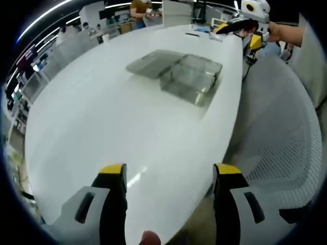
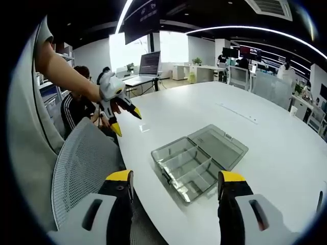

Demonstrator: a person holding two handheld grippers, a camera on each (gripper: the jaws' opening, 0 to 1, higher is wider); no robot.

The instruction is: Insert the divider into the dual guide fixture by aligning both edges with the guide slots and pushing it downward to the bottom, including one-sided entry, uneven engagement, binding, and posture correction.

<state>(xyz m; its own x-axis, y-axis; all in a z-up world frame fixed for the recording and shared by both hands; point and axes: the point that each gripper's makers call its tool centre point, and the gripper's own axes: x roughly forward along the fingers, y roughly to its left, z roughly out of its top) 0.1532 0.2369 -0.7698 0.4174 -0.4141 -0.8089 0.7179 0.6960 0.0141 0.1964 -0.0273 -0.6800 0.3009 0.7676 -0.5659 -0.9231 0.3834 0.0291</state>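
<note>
Right gripper view: large white oval desk [image 2: 265, 153], with the clear smoked-plastic compartment box [image 2: 196, 161] lying on it, lid hinged open and flat beside the tray. That box reads as the guide fixture; its cells are split by fixed walls. I can't pick out a loose divider panel in either view (could be inside the tray, too transparent to tell).

The right tool [image 2: 176, 186] has its yellow-tipped jaws spread wide and holds nothing. The box sits dead ahead between the jaw lines, near, just past the desk edge. The box's long axis runs diagonally up-right in this view, tray half nearer the tool, lid half further.

Grey mesh office chair [image 2: 84, 168] is at the desk edge on the left of this view, under the other arm.

Left gripper view: same box [image 1: 181, 74] is well away across the desk, up and right of centre. The left tool [image 1: 171, 176] is also spread open, empty, hovering over bare desk. In the right gripper view it [image 2: 122, 116] hangs off the desk edge above the chair.

Judgement: insertion not started, nothing is gripped. The right tool is nearer and better lined up, so it should lead; the left has to come across.
</note>
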